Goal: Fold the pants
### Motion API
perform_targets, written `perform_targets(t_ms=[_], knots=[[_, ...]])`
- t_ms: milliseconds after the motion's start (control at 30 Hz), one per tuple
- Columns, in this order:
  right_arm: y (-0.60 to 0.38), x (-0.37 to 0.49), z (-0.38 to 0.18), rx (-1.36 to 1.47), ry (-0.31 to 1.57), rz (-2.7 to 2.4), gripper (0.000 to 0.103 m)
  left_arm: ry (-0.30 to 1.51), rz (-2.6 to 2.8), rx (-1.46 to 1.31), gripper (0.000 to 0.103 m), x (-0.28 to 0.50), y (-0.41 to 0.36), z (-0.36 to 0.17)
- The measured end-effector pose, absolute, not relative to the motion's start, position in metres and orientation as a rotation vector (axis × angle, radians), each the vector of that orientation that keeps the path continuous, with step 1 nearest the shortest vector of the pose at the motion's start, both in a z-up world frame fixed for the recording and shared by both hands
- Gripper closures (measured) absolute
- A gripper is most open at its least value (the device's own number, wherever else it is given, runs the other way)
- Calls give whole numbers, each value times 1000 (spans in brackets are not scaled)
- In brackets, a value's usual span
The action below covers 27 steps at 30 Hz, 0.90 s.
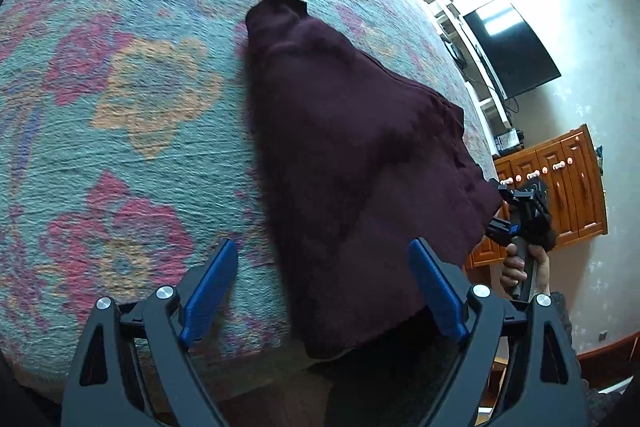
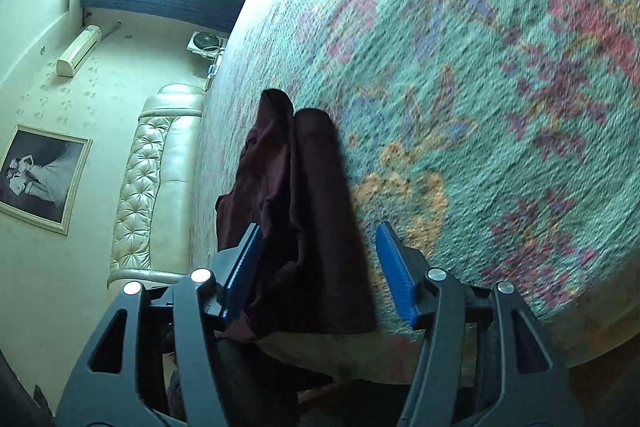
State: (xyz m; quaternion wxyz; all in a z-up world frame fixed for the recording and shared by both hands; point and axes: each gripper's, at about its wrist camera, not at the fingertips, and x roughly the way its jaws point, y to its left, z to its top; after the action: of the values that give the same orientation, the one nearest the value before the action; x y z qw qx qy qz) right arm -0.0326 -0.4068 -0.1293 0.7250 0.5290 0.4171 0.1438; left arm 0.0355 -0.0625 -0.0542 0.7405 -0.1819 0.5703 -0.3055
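The dark maroon pants [image 1: 340, 155] lie on a patterned rug [image 1: 120, 107] of teal, pink and orange. In the left wrist view they taper toward the far end and widen toward the near edge of the rug, where the cloth hangs over the border. In the right wrist view the two legs [image 2: 304, 195] lie side by side, running away from the camera.

The left tool [image 1: 324, 287] is released, its blue pads spread wide with the near edge of the pants between them; neither pad presses the cloth. The right tool [image 2: 318, 267] is likewise released, its blue pads well apart on either side of the near end of the legs. In the left wrist view the right tool [image 1: 520, 215] sits just beside the right edge of the pants, held by a hand [image 1: 520, 269].

A wooden cabinet [image 1: 560, 187] and a dark screen [image 1: 512, 47] stand far right; a tufted sofa [image 2: 156, 187] lies left.
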Motion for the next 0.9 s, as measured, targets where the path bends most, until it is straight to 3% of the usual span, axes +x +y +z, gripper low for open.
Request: perform_targets(t_ms=[333,733,800,833,900], knots=[[-401,-21,-132,1344,895,459,24,1254,-712,-492,14,46,-56,-62],[-369,-2,-119,1103,1041,413,22,1235,-739,-480,13,43,-67,-62],[-369,0,-121,1107,1040,399,35,1238,-755,-501,13,43,-69,-63],[-368,0,-124,1100,1050,386,49,1240,-762,-504,14,44,-68,-63],[-370,-3,-127,1102,1048,389,57,1243,-773,-499,14,44,-72,-62]])
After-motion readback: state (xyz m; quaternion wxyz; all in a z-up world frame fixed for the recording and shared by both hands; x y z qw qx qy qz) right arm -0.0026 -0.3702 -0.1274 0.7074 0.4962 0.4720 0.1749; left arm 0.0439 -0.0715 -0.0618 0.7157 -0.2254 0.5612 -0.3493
